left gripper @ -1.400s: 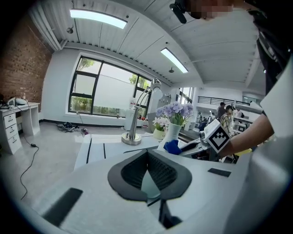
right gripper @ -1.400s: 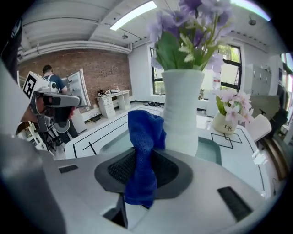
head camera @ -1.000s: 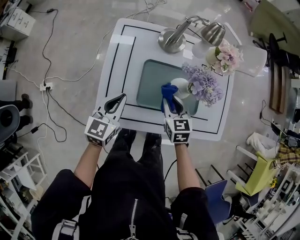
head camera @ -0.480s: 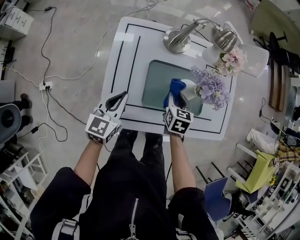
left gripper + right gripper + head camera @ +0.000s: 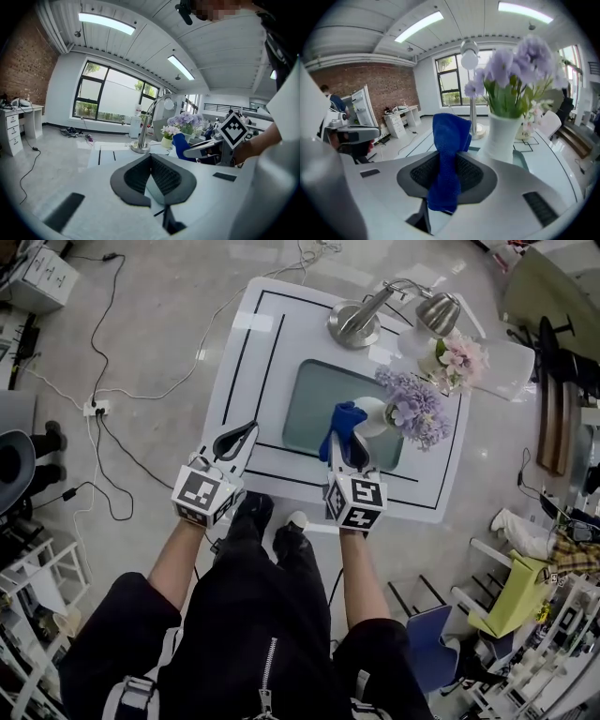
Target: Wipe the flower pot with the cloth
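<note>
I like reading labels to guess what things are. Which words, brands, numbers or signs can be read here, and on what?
No text is legible anywhere.
Cubes on the left gripper and right gripper: black-and-white square patterns, not letters.
Small pot of pink flowers: dark print, too blurred to read.
White box on the floor: dark marks, too small to read.
Blue cloth: no label shows.
</note>
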{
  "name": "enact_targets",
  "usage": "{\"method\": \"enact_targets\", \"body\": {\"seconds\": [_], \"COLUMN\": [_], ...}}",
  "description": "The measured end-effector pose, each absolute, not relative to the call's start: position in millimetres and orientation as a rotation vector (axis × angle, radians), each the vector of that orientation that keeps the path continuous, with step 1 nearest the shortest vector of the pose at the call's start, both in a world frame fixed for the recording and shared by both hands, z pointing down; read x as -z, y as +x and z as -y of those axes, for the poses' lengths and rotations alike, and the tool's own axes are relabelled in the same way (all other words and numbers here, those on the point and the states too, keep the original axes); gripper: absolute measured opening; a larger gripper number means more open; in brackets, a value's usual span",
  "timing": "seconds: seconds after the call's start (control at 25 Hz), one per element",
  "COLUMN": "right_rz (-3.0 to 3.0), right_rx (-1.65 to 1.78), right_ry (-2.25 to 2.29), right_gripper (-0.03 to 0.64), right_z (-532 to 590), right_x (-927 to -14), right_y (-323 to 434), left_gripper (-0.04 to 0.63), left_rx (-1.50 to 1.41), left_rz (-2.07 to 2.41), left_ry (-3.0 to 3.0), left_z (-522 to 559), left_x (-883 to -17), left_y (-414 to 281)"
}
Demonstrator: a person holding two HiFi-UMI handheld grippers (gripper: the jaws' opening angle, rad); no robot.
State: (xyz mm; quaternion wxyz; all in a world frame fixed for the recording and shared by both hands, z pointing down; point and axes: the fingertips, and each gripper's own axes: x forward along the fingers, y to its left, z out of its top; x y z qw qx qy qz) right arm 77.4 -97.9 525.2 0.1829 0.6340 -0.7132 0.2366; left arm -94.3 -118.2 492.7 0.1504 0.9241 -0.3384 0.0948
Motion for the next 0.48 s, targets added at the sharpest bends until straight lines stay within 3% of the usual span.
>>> {"method": "enact_targets", "body": {"seconds": [0.48], "right_rz": [2.216], "right_rx": [-0.471], "right_ry": [1.751], "right_gripper": [0.1], "right_z": [45], "right_x": [-467], "right_y": [68], "left_gripper": [0.006], "left_rx": [-0.233], "left_rz": [1.04], "left_ry": [2.739], "left_z": [64], "left_x": [-459], "left_y": [-57]}}
